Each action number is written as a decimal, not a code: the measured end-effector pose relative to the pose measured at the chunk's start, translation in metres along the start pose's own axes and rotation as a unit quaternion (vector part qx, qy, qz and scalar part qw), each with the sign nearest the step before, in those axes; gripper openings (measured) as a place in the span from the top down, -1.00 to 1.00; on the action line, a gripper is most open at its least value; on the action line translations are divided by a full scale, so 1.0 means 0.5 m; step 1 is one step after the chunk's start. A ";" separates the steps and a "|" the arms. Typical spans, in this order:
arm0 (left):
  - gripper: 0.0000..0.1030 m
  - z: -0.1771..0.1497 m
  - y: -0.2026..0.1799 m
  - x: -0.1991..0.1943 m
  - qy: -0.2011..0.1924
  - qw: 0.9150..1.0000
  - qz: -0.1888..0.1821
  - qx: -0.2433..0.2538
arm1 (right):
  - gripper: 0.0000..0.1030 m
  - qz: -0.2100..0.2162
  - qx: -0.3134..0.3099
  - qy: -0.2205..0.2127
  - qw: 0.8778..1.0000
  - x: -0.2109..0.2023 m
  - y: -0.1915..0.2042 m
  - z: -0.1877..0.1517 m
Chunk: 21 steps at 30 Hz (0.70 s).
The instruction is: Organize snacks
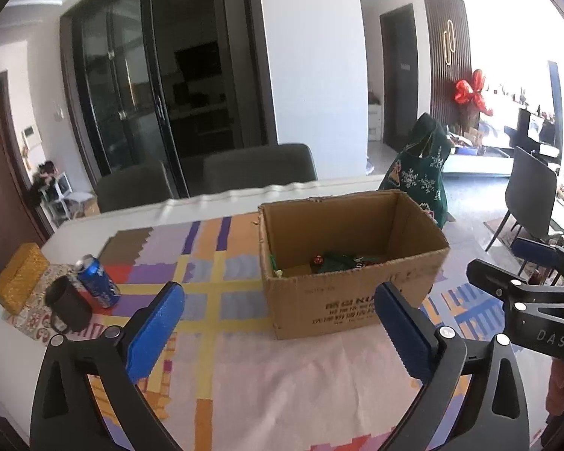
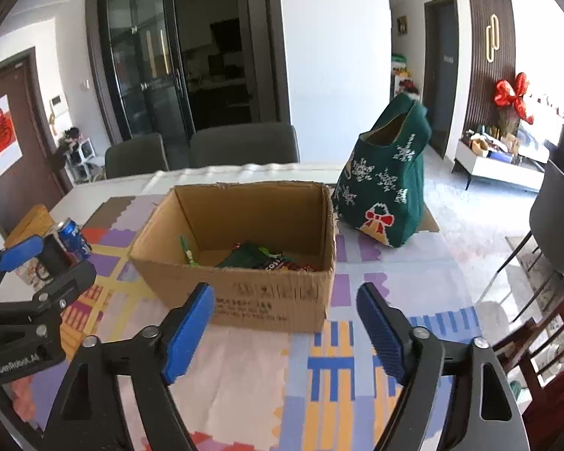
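An open cardboard box (image 1: 342, 293) (image 2: 244, 293) stands on the patterned tablecloth in front of both grippers. Several snack packets (image 1: 338, 261) (image 2: 267, 261), mostly dark green, lie on its floor. A green Christmas fabric bag (image 2: 387, 188) (image 1: 421, 173) stands upright behind the box's right end. My left gripper (image 1: 278, 308) is open and empty, a little short of the box. My right gripper (image 2: 285, 308) is open and empty, also just short of the box. Each gripper shows at the edge of the other's view.
A blue soda can (image 1: 97, 282) (image 2: 73, 238), a dark mug (image 1: 67, 304) and a yellow woven box (image 1: 18, 278) stand at the table's left end. Two grey chairs (image 1: 206, 180) stand behind the table. Another chair (image 2: 552, 229) is at the right.
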State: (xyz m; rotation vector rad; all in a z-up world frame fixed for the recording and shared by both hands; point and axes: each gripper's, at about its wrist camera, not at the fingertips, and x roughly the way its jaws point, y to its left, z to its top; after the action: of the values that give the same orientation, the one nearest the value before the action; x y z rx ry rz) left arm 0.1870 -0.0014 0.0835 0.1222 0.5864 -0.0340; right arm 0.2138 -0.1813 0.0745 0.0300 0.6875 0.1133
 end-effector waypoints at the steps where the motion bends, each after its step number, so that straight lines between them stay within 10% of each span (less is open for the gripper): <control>1: -0.99 -0.006 -0.001 -0.011 -0.005 1.000 0.003 0.001 | -0.62 0.000 -0.001 -0.005 1.000 -0.012 0.001 -0.007; 21: -1.00 -0.105 -0.006 -0.193 -0.060 0.998 0.008 0.000 | -0.75 -0.021 -0.048 -0.093 0.994 -0.208 0.030 -0.140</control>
State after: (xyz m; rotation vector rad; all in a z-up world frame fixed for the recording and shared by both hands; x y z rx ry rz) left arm 0.0775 0.0019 0.0932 0.1239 0.4664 -0.0258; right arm 0.0884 -0.1790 0.0872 -0.0653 0.4956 0.1022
